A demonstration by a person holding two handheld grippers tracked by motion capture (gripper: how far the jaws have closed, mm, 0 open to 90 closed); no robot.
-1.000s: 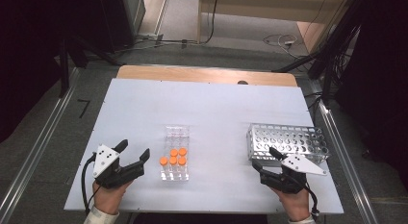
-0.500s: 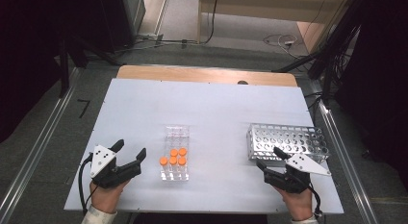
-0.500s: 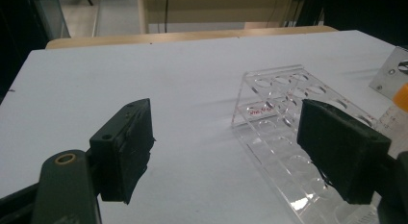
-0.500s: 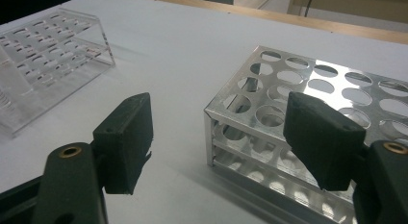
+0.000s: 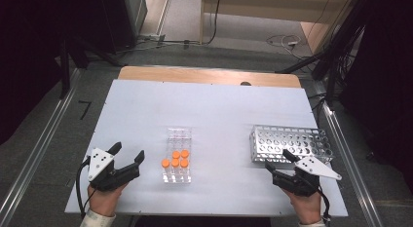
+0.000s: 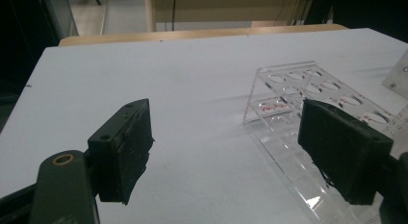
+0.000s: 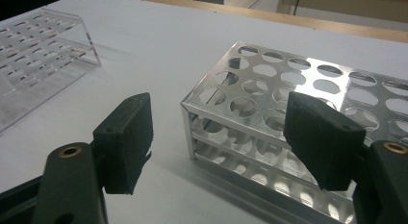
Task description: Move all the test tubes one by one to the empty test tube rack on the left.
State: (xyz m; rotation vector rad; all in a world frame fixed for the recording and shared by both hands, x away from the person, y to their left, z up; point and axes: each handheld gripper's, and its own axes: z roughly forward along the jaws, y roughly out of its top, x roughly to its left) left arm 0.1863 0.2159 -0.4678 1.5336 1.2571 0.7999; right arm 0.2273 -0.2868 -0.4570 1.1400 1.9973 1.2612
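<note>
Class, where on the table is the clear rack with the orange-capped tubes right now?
In the high view, the clear rack stands near the table's front middle, between the left gripper and the metal rack.

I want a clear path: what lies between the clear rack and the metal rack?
Nothing: in the high view, bare white table separates the clear rack from the metal rack.

1. Clear plastic tube rack [image 5: 178, 159] standing upright on the white counter [image 5: 219, 110], just right of the left tool [image 5: 127, 156], apart from it. Five orange-capped tubes [image 5: 176, 159] stand in its nearer rows.
2. Perforated metal rack [image 5: 290, 144], empty, just beyond the right tool [image 5: 282, 161], level and upright.
</note>
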